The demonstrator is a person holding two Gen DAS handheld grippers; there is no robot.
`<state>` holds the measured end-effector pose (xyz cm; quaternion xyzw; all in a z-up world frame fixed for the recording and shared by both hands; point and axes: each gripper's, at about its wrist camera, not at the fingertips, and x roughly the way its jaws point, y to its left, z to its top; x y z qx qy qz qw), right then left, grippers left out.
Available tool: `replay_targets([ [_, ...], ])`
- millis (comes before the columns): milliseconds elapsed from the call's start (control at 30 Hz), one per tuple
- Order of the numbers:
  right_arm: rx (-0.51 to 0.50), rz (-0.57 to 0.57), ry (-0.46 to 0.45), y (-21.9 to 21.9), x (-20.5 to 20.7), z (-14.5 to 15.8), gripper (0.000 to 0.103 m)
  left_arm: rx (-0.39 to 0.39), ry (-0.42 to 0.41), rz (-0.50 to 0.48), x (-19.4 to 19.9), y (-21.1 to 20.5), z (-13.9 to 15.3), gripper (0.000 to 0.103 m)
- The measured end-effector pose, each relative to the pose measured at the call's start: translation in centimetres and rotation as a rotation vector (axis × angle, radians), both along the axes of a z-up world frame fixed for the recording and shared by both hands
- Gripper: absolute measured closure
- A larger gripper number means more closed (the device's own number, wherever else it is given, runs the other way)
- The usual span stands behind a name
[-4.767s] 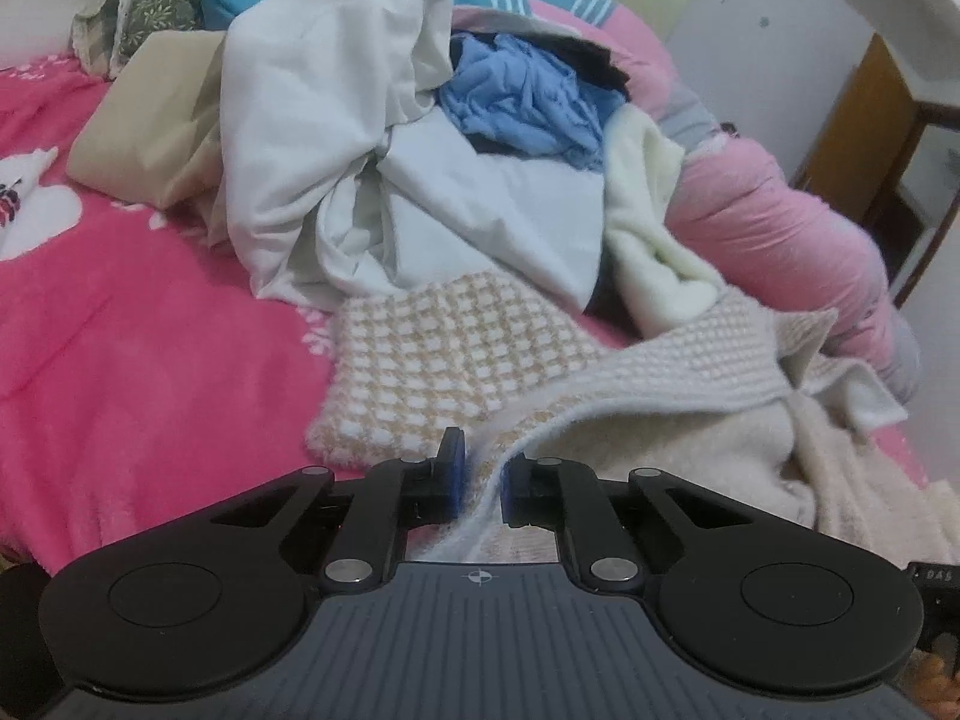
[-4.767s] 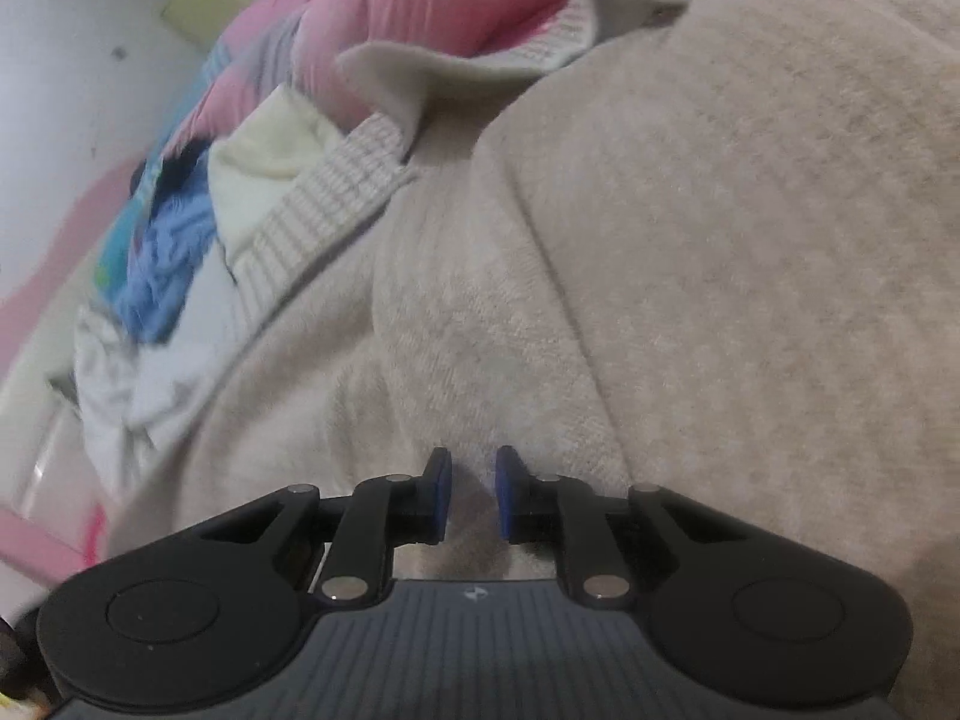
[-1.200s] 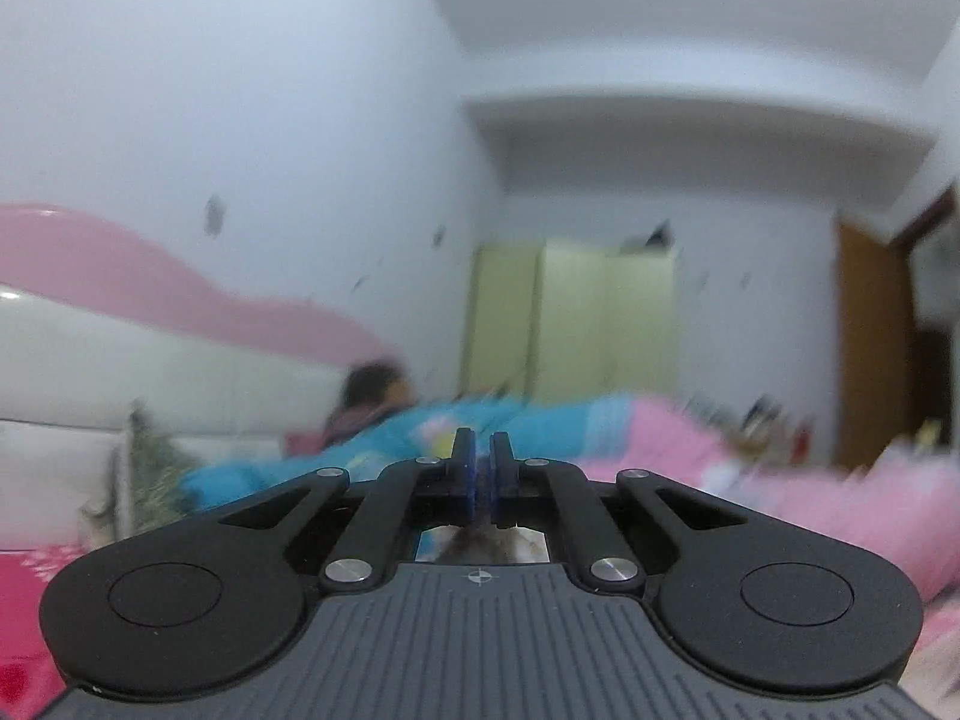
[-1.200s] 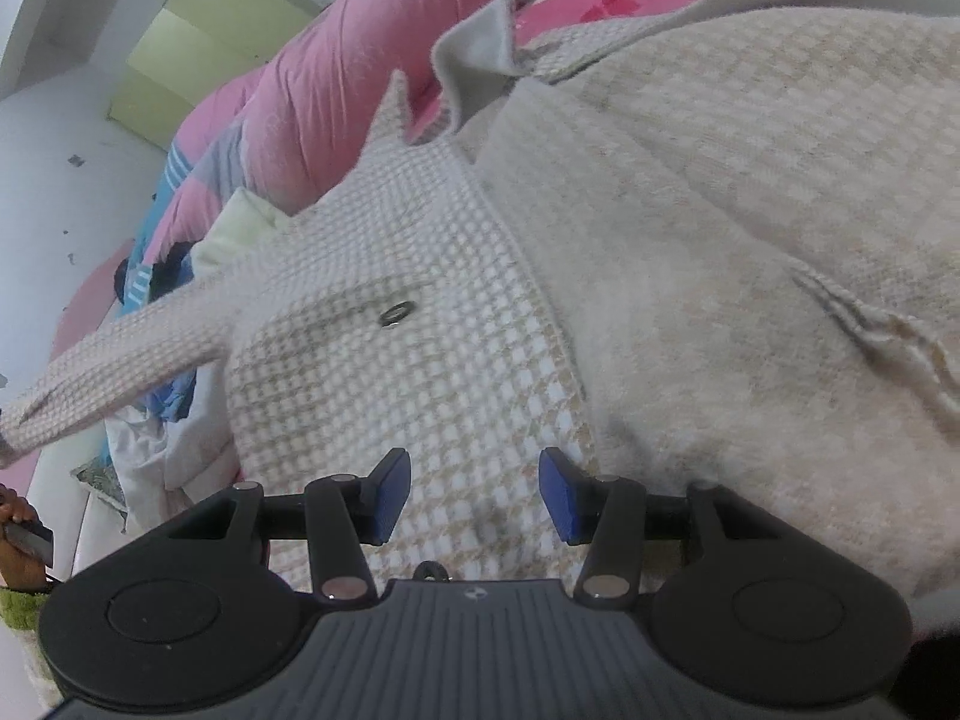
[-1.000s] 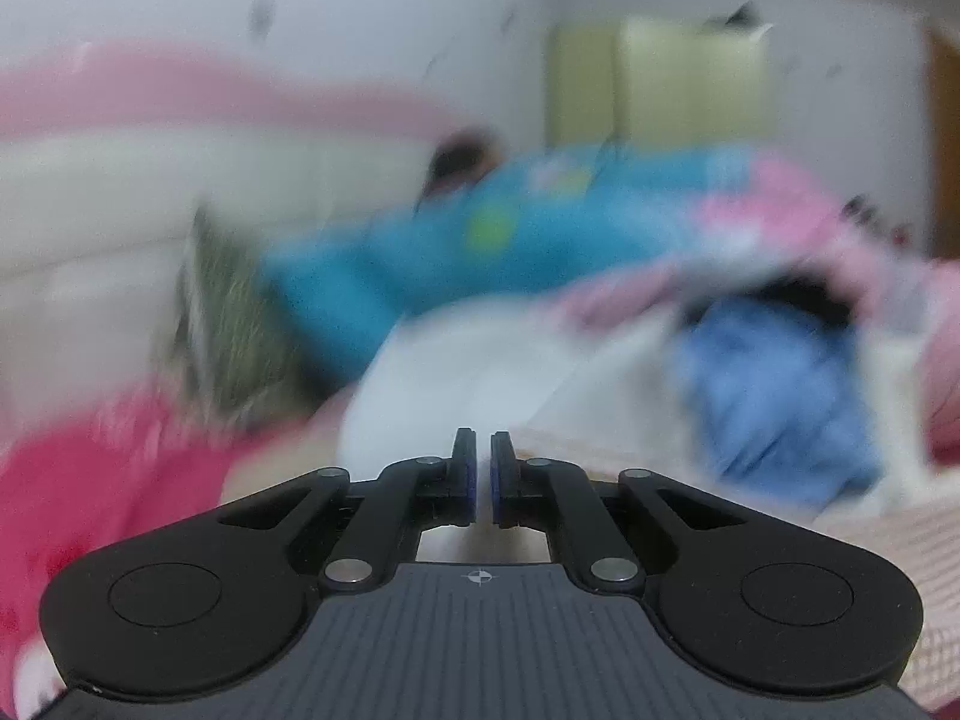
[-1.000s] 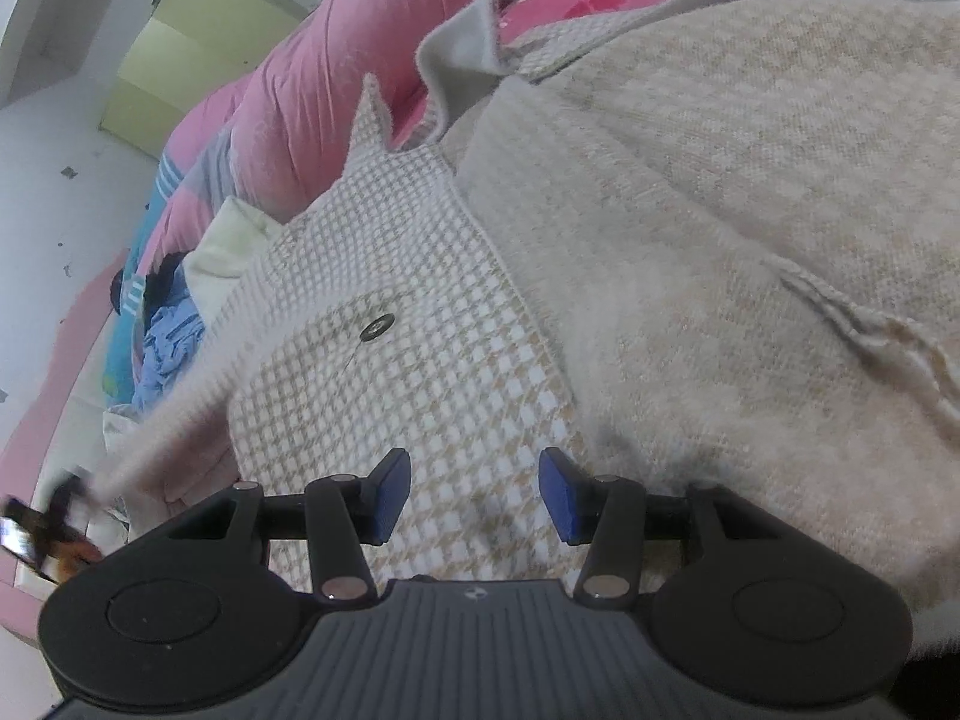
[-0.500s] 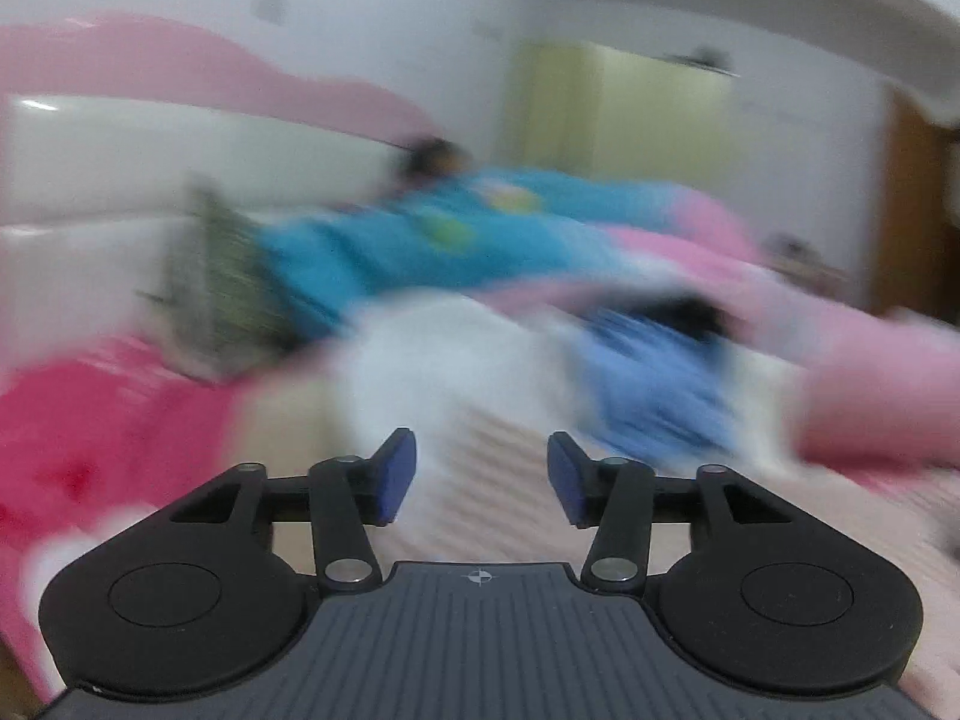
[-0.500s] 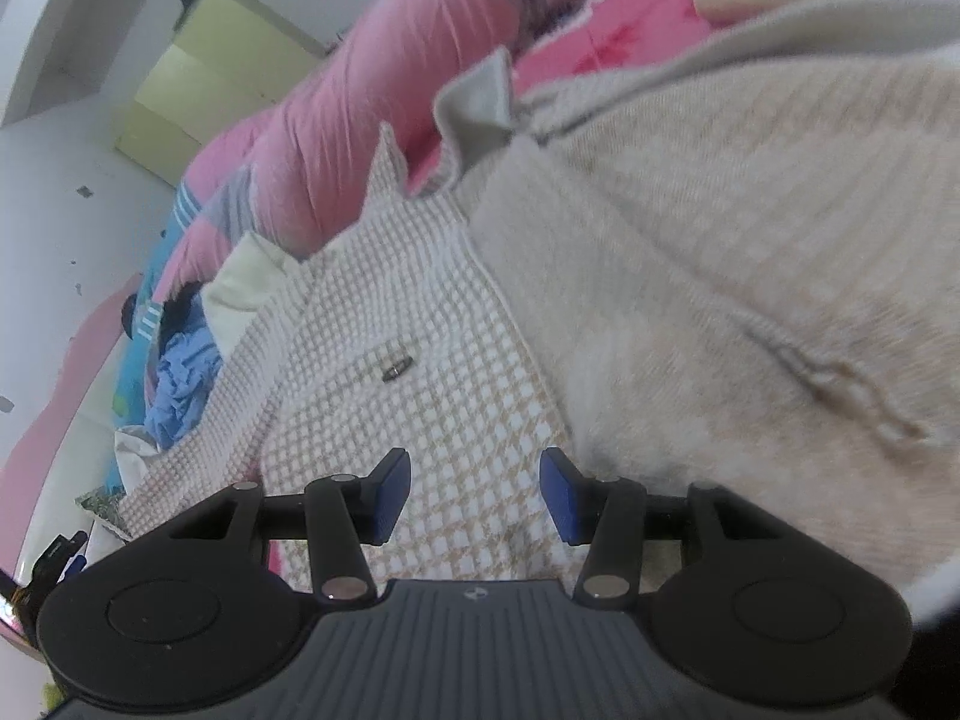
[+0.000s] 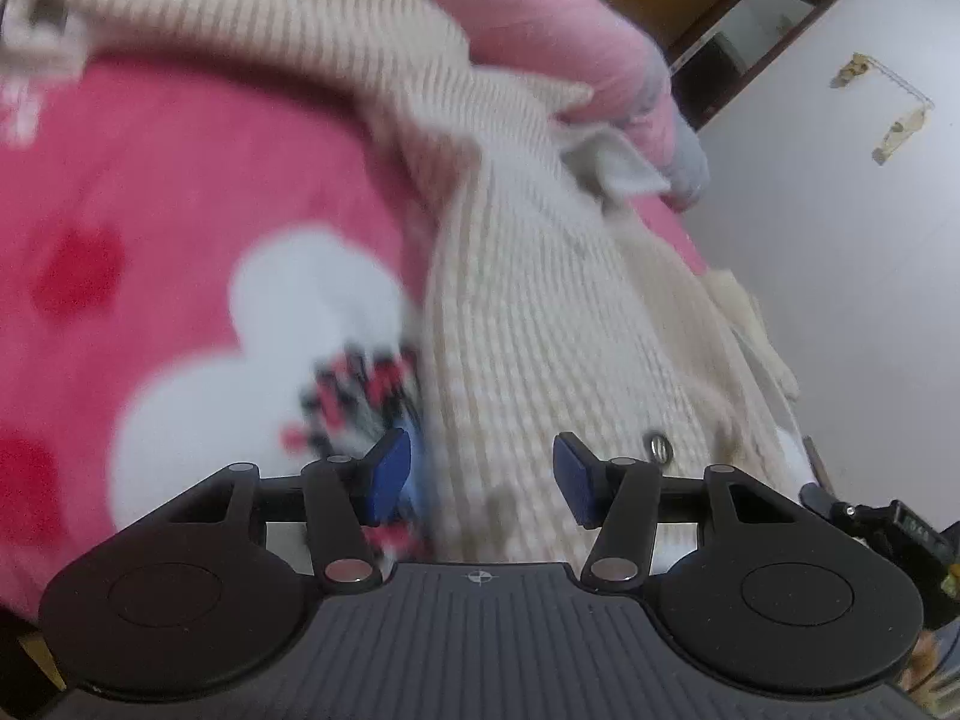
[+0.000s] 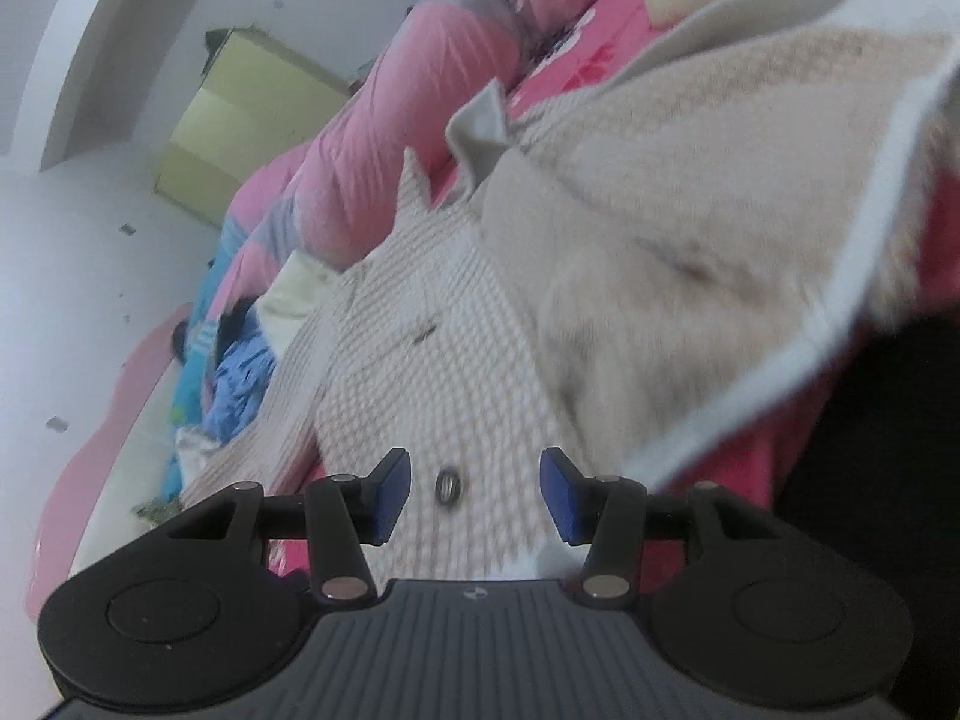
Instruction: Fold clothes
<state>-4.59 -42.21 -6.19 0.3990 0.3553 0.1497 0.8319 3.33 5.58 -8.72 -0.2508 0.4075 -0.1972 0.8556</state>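
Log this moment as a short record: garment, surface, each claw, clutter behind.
garment: beige checked cardigan, spread out, metal button showing
surface: pink blanket with a white print
left claw: open, jaws have just been opening, over the cardigan's edge, gripping nothing
right claw: open, button in line between the pads, nothing gripped
behind: pink quilt, blue cloth, yellow-green cabinet
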Motion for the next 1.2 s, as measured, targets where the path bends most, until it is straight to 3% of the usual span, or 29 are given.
replay_targets([
  [133, 0.004, 0.009, 0.047, 0.2, -0.4, -1.6, 0.052, 0.006, 0.034, -0.009, -1.3, -0.9, -1.2, 0.050],
  [233, -0.002, -0.006, 0.061, 0.4, 0.0, -2.3, 0.060, 0.026, 0.026, -0.009, -1.6, -1.6, -1.0, 0.050],
  [300, 0.012, 0.019, 0.046, 0.8, 0.3, -2.2, 0.076, 0.038, 0.015, -0.014, -1.5, -1.9, -0.7, 0.050],
  [500, -0.052, 0.040, -0.029, 2.2, 0.6, -0.7, 0.102, 0.081, 0.055, -0.029, -0.5, -2.7, -0.5, 0.050],
  [633, -0.121, 0.021, -0.118, 2.3, 1.2, 1.4, 0.103, 0.081, 0.060, -0.030, -0.6, -2.6, -0.2, 0.050],
  [767, -0.120, -0.004, -0.083, 1.2, 1.7, 1.1, 0.099, 0.073, 0.067, -0.015, -0.7, -2.7, -0.4, 0.050],
  [833, -0.118, -0.026, -0.029, 0.6, 1.4, -0.2, 0.088, 0.081, 0.062, -0.013, -0.8, -2.9, -0.5, 0.050],
  [900, -0.099, -0.051, 0.035, 0.0, 0.8, -1.9, 0.065, 0.095, 0.057, -0.016, -0.9, -3.1, -0.6, 0.050],
  [1067, 0.001, -0.014, 0.103, -0.5, 0.4, -4.6, 0.066, 0.132, 0.056, -0.024, -0.6, -3.7, -0.4, 0.050],
  [1133, 0.009, 0.018, 0.110, 0.0, 0.6, -5.0, 0.076, 0.140, 0.054, -0.023, -0.5, -3.8, -0.4, 0.050],
  [1200, -0.040, 0.034, 0.095, 0.5, 0.4, -4.4, 0.096, 0.140, 0.055, -0.021, -0.5, -3.7, -0.4, 0.050],
])
